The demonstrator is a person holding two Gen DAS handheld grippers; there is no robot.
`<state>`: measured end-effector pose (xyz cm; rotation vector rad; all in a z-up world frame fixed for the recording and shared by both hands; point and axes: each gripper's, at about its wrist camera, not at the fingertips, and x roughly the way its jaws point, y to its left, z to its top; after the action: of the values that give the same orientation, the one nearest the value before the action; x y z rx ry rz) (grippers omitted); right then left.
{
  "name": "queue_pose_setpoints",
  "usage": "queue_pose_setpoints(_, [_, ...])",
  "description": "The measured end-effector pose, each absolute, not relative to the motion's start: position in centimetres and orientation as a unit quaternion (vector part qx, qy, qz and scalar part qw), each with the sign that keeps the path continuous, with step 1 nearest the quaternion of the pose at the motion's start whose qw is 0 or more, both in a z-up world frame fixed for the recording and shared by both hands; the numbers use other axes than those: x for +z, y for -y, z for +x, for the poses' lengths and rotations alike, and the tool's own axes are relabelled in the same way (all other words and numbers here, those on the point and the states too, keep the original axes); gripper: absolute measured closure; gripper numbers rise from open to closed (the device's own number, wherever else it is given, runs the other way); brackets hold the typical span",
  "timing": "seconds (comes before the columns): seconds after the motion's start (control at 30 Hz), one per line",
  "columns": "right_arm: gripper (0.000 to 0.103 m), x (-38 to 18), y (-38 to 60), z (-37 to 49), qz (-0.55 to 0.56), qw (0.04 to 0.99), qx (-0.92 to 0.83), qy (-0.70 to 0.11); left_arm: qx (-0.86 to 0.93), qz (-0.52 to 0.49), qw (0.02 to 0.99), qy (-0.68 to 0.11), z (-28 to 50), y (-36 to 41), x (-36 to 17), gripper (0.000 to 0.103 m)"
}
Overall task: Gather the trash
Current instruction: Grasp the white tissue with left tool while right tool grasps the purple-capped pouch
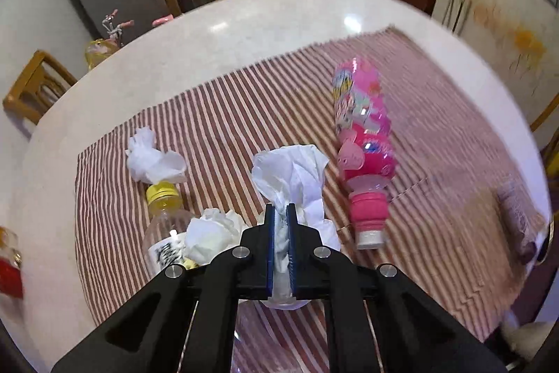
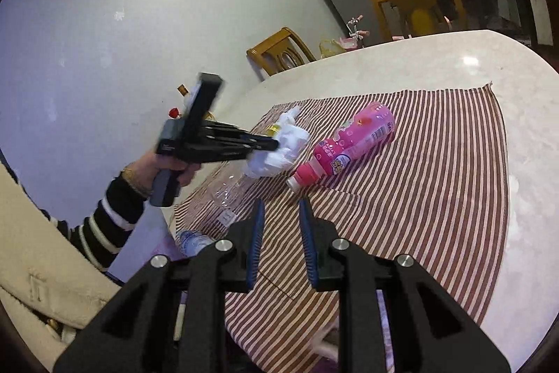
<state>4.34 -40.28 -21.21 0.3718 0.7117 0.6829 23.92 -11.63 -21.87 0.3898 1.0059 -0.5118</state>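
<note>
Left gripper [image 1: 281, 215] clamped on crumpled tissue [image 1: 290, 173] above striped cloth [image 1: 436, 135]; right gripper [image 2: 281, 208] empty, fingers apart, near pink bottle [image 2: 349, 145].

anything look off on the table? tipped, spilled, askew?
Yes. The pink bottle lies on its side on the striped cloth, cap toward the camera. A clear bottle with a yellow cap also lies flat, crumpled tissues beside it. The left gripper is shut on another tissue. No spill visible.
</note>
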Motion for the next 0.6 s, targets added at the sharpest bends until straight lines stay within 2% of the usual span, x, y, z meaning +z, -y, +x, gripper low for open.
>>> queue_pose_setpoints(0.17, [0.084,-21.5,40.5,5.7,0.168,0.877,0.285,-0.349,-0.242,0.174,0.839,-0.456,23.1,11.1,-20.5,0.098])
queue_pose_setpoints(0.2, [0.076,-21.3,40.8,5.7,0.165,0.883,0.263,-0.352,-0.241,0.17,0.841,-0.453,22.9,11.0,-20.2,0.098])
queue_pose_setpoints(0.23, [0.063,-21.1,41.4,5.4,0.163,0.888,0.237,-0.36,-0.24,0.167,0.846,-0.445,22.4,10.9,-19.6,0.098])
queue_pose_setpoints(0.27, [0.035,-21.2,41.6,5.1,0.158,0.889,0.213,-0.373,-0.241,0.165,0.851,-0.437,21.7,10.8,-19.0,0.098])
queue_pose_setpoints(0.3, [0.025,-21.1,41.7,4.3,0.132,0.894,0.158,-0.399,-0.243,0.161,0.855,-0.429,21.1,10.5,-18.4,0.098])
queue_pose_setpoints(0.4, [0.024,-21.6,40.2,2.6,0.058,0.888,0.069,-0.452,-0.26,0.132,0.865,-0.409,19.2,10.4,-17.0,0.098])
queue_pose_setpoints(0.6, [0.021,-24.7,34.8,2.1,0.032,0.872,-0.024,-0.487,-0.293,0.116,0.865,-0.391,17.6,11.8,-16.6,0.097])
